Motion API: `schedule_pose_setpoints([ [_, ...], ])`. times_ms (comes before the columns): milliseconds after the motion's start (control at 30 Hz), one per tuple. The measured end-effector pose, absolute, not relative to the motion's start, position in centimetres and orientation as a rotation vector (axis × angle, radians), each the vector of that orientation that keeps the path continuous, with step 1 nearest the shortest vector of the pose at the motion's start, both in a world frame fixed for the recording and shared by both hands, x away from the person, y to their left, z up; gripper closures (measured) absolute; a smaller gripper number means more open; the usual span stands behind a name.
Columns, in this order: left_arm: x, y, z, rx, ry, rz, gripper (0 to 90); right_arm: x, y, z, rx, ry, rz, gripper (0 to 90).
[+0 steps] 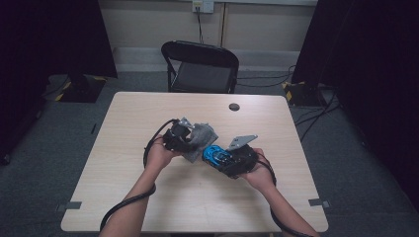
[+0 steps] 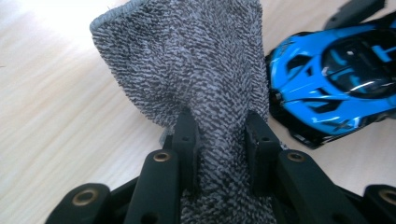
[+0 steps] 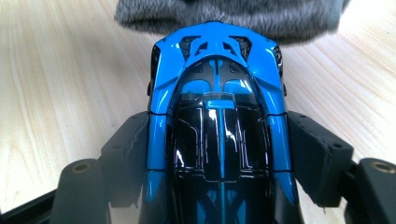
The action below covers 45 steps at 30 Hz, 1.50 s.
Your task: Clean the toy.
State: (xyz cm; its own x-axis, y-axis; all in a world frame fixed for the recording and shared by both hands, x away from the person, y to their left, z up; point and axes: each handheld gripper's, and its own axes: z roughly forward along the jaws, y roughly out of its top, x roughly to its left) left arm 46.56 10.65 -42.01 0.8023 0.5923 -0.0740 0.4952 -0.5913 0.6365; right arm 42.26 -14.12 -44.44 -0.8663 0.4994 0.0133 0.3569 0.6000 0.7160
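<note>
A grey cloth (image 2: 196, 84) is clamped between the closed-in jaws of the left gripper (image 2: 223, 144) and stands up ahead of them over the wooden table (image 2: 56, 102). A blue and black toy car (image 3: 217, 116) is gripped at its sides by the right gripper (image 3: 219, 154), whose jaws are spread wide around it. Beyond the car's far end, the cloth is met just ahead of the right jaws.
</note>
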Motion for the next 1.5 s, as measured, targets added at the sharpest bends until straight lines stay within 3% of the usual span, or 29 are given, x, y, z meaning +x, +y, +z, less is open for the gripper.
schedule_pose_setpoints([
  [1300,42.6,11.6,-42.7,2.337,0.698,0.101,70.3,43.4,-15.5,-44.6,0.809,2.586,1.075,28.3],
  [1500,41.8,12.2,-44.0,2.397,0.687,0.143,68.3,43.6,-16.2,-44.4,0.835,2.565,1.106,28.3],
])
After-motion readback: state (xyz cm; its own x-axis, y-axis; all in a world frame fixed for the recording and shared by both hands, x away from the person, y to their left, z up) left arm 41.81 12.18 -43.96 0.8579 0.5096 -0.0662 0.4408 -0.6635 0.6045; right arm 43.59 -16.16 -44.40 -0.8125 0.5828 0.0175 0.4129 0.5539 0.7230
